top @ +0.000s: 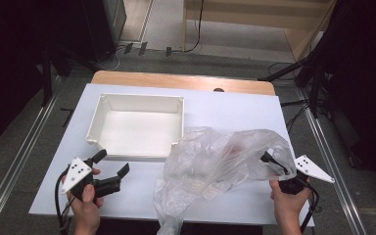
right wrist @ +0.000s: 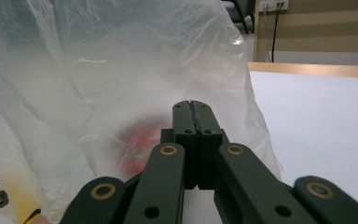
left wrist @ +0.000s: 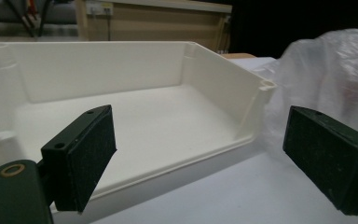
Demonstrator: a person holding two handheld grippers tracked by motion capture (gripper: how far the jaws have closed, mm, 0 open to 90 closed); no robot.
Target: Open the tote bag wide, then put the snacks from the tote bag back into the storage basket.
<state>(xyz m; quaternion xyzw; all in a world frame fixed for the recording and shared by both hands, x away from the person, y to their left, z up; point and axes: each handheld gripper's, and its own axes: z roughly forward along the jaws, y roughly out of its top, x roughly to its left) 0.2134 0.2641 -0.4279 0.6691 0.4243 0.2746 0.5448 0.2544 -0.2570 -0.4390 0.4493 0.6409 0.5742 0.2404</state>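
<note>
The clear plastic bag (top: pixel 215 161) lies crumpled on the white surface (top: pixel 235 105), just right of the white tray (top: pixel 137 122) and touching its near right corner. The right gripper (top: pixel 269 159) has its jaws pressed together at the bag's right edge, a thin fold of film apparently pinched between them. Something red shows dimly inside the bag. The left gripper (top: pixel 112 164) hovers near the tray's front wall, jaws wide apart, holding nothing.
</note>
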